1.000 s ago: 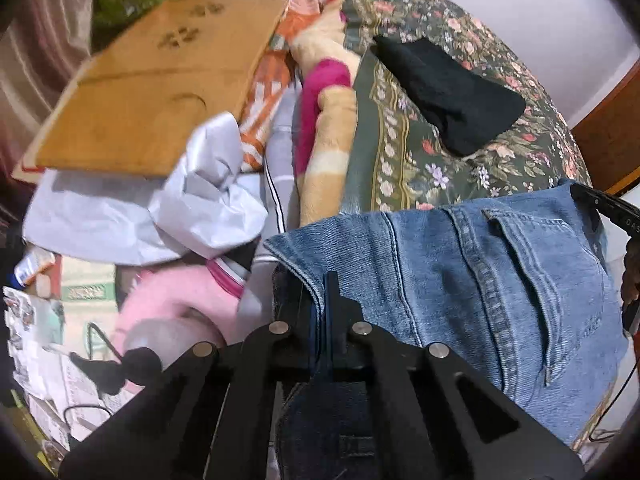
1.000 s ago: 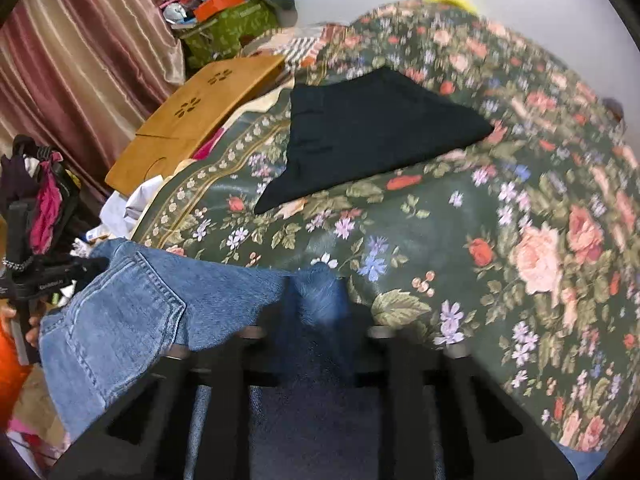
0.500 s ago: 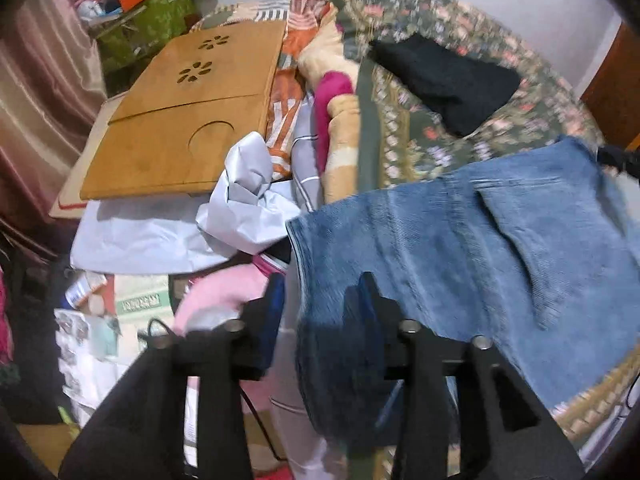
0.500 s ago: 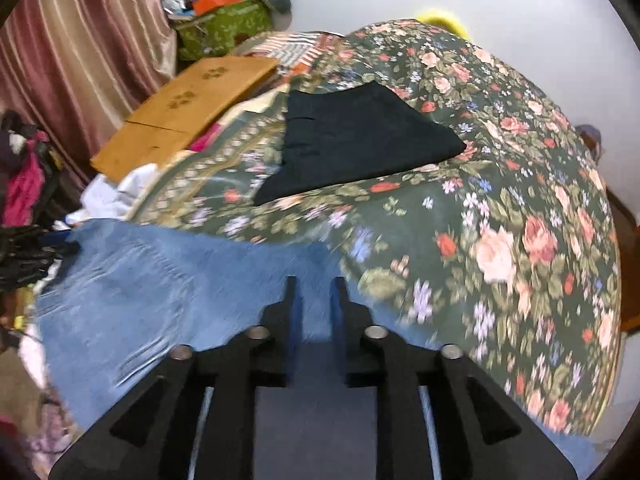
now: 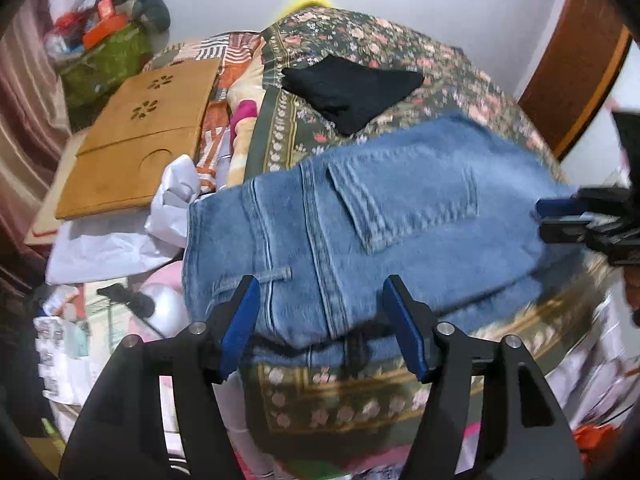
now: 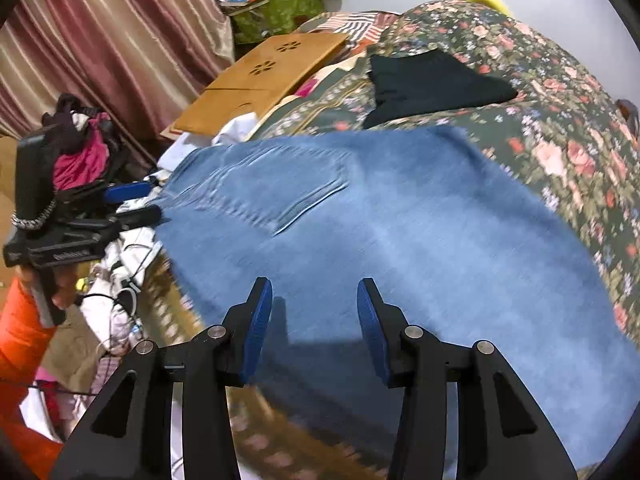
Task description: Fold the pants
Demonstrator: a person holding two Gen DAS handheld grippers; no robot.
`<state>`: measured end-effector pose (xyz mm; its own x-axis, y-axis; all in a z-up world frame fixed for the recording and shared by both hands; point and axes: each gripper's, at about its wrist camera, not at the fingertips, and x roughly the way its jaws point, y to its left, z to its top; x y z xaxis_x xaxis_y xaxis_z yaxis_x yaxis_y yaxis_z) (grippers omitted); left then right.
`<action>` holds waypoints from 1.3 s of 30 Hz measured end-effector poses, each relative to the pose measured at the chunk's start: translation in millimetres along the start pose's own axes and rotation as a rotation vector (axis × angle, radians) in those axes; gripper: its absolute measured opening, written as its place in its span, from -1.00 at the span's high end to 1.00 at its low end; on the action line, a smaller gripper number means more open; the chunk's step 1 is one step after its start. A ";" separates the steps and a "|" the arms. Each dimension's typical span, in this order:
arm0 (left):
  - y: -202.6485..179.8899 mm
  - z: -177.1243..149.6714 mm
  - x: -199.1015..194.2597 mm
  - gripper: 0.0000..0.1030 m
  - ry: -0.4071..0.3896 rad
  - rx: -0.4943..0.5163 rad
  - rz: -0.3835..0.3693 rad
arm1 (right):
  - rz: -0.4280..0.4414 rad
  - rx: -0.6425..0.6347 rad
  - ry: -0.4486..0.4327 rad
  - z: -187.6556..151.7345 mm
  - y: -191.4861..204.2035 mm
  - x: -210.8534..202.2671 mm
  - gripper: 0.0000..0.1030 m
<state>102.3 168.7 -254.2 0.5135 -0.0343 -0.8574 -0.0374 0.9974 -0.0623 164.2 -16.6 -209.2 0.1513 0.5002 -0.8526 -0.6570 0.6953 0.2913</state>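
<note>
Blue jeans [image 5: 380,216] lie folded on the floral bedspread [image 5: 400,40], back pocket up, near the bed's front edge. My left gripper [image 5: 320,300] hovers above their waistband end. Its jaws are opening and the blue pads stand wide, clear of the denim. In the right wrist view the jeans [image 6: 400,220] spread across the middle. My right gripper [image 6: 315,296] is above them, its jaws also opening with nothing pressed between them. Each gripper shows in the other's view: the right gripper [image 5: 560,220] at the right edge, the left gripper [image 6: 136,200] at the left.
A folded black garment [image 6: 432,80] lies farther back on the bed. A wooden lap table [image 5: 132,140] rests to the left over white cloth [image 5: 120,240] and clutter. A striped curtain [image 6: 100,40] and a green box [image 6: 276,12] stand behind.
Both grippers were shut on the jeans' edge a second ago. They have let go, opened and drawn back and upward. The jeans now rest on the bed.
</note>
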 end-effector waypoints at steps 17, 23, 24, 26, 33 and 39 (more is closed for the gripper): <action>-35.4 -19.2 18.8 -0.23 -0.068 0.228 0.191 | -0.084 -0.294 0.009 4.7 80.2 58.6 -0.02; -21.5 -8.6 22.0 0.40 -0.023 0.129 0.038 | -0.107 -0.332 -0.024 8.3 85.5 68.4 0.15; -20.3 -9.1 21.9 0.45 -0.019 0.123 0.027 | -0.097 -0.336 -0.031 9.0 85.0 68.7 0.48; -18.9 -11.6 21.1 0.51 -0.013 0.122 0.010 | -0.053 -0.306 -0.021 11.8 84.5 71.2 0.73; -13.2 -24.6 21.4 0.63 0.043 0.080 -0.057 | 0.068 -0.257 0.025 6.0 85.4 67.7 0.88; -15.9 -30.5 14.7 0.60 0.055 0.056 -0.044 | 0.075 -0.210 0.044 0.7 79.2 60.9 0.73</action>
<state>84.3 150.4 -281.4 0.4655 -0.0805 -0.8814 0.0332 0.9967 -0.0735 121.9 69.3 -237.8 0.0670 0.5197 -0.8517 -0.8052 0.5322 0.2614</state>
